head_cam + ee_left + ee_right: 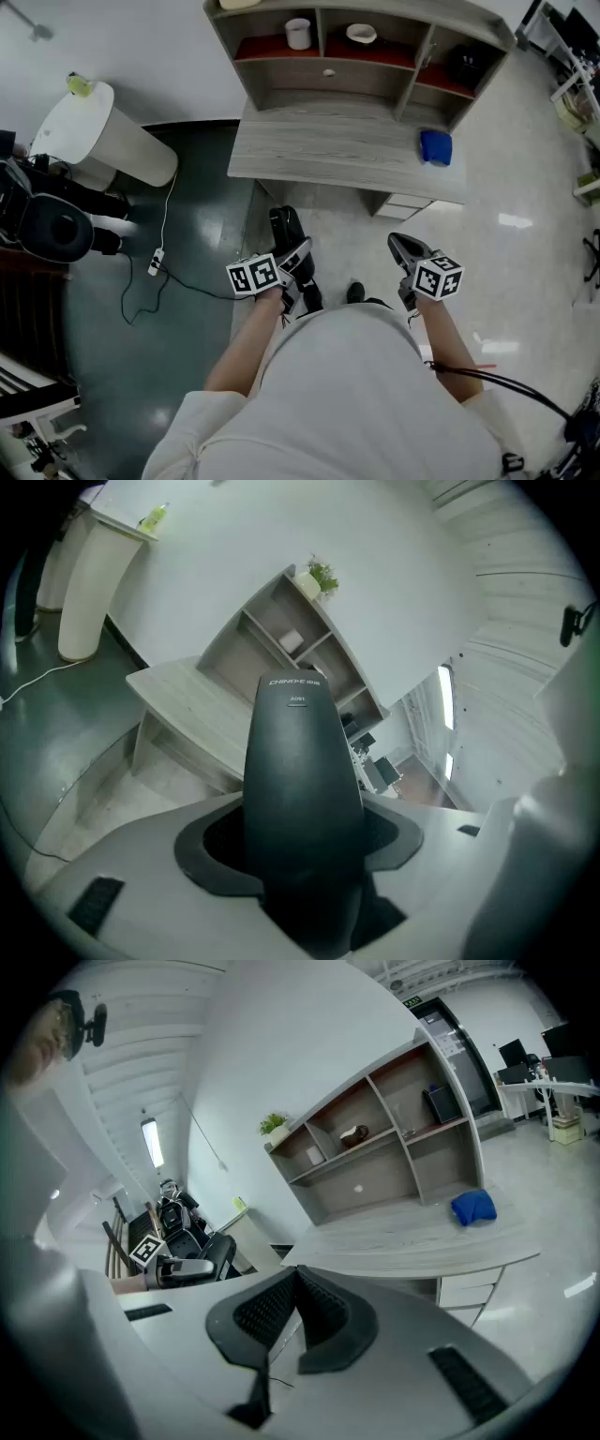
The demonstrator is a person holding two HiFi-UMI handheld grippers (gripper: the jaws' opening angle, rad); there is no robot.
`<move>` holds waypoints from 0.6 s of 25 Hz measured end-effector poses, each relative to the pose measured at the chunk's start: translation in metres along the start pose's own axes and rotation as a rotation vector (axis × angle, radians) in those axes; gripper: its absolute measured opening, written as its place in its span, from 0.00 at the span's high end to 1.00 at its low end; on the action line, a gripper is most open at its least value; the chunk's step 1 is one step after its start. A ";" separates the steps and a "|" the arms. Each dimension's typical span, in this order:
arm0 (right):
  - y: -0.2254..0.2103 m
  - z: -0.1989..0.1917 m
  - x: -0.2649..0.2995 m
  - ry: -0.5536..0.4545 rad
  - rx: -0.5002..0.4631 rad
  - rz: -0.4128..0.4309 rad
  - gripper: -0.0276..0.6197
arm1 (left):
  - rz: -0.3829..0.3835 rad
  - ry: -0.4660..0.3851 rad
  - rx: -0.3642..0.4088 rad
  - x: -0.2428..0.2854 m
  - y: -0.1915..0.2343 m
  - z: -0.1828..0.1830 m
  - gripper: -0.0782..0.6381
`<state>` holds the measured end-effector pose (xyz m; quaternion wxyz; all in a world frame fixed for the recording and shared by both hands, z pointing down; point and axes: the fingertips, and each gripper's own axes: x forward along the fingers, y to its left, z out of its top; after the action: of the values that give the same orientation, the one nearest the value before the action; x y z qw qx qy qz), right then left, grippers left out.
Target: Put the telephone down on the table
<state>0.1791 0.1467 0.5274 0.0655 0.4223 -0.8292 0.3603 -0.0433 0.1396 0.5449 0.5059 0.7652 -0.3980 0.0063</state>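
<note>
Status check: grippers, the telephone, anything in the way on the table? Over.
Left gripper shut on telephone, in the air short of the table. Right gripper shut, empty. Only a blue item at table's right end.

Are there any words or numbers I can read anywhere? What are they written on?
"CHINO-E", then blurred marks: near the top of the black telephone, in the left gripper view.
A short code just below it, starting with "A": too small to read for sure.
Too small to read: the green sign high on the far wall, in the right gripper view.
</note>
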 end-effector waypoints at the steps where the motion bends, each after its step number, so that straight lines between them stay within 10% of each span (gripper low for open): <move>1: -0.001 0.000 0.000 0.001 0.000 0.002 0.93 | 0.000 0.000 -0.001 0.001 0.000 0.000 0.49; 15: -0.006 0.001 -0.004 0.013 -0.001 0.031 0.93 | 0.006 -0.009 -0.007 0.010 -0.008 -0.003 0.49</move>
<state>0.1863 0.1467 0.5285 0.0655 0.4068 -0.8355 0.3634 -0.0301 0.1372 0.5449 0.5068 0.7623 -0.4025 0.0031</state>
